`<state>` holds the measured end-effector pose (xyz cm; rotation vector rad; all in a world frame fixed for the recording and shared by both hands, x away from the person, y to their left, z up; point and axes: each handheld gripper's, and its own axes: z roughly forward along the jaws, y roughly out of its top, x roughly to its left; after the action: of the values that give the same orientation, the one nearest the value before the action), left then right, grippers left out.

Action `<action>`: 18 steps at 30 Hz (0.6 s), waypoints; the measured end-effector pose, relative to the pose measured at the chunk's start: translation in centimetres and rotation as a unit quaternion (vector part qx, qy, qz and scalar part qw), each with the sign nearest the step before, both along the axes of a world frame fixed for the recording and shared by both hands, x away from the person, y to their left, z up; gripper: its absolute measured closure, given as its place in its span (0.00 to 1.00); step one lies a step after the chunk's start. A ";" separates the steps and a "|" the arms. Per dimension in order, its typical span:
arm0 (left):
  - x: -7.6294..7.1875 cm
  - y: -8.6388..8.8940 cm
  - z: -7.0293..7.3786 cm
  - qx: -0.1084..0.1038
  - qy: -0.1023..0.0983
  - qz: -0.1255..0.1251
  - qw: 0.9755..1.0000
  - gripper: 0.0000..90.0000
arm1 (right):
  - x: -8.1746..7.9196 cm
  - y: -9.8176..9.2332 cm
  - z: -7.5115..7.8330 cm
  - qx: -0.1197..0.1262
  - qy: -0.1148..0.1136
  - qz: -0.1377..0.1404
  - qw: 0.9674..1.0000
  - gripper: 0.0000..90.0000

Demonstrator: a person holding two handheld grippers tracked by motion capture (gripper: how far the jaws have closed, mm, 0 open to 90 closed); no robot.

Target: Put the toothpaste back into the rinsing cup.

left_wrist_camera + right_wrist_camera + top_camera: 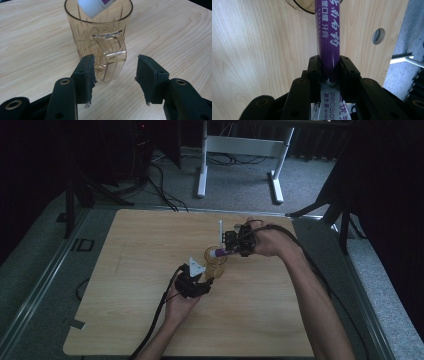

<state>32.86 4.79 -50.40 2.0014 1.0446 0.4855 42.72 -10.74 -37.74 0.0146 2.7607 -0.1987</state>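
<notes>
The right tool (329,72) is pinching a purple toothpaste tube (327,32) near its flat crimped end, and the tube's white cap (93,7) hangs over the mouth of an amber glass mug (100,42), just at or inside the rim. The left tool (115,72) has its jaws spread on either side of the mug's handle (110,53), which faces it; the left-hand pad looks close to or touching the glass, the other stands apart, so nothing is gripped there yet. In the high view the mug (215,261) stands a little right of the middle of the table (125,320), nearer the far edge than the near one, with the left tool (200,282) just on its near side and the right tool (239,241) just beyond it toward the far right corner. As I judge it, the tube is picked up and brought over the mug; what is left is to steady the mug, lower the tube inside and let go.
</notes>
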 end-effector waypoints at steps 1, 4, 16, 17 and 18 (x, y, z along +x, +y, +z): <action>0.0 -0.1 0.0 0.002 0.000 -0.001 1.000 0.54 | 0.0 0.0 0.0 0.000 0.001 -0.001 1.000 0.81; 0.2 -0.5 -0.1 0.001 0.000 0.001 1.000 0.54 | 0.0 0.1 0.0 0.001 0.000 -0.002 1.000 0.81; 0.5 -0.9 -0.2 0.009 -0.004 0.009 1.000 0.61 | 0.1 0.5 -0.2 -0.008 0.000 0.000 1.000 0.81; 0.5 -0.9 -0.2 0.009 -0.003 0.009 1.000 0.62 | 0.1 0.6 -0.3 -0.009 0.001 0.002 1.000 0.81; 0.5 -0.9 -0.3 0.010 -0.003 0.008 1.000 0.63 | 0.0 0.6 -0.3 -0.011 0.001 0.003 1.000 0.81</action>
<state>33.41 3.84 -50.67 2.0087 1.0566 0.5113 42.76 -10.11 -38.05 0.0005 2.7592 -0.2279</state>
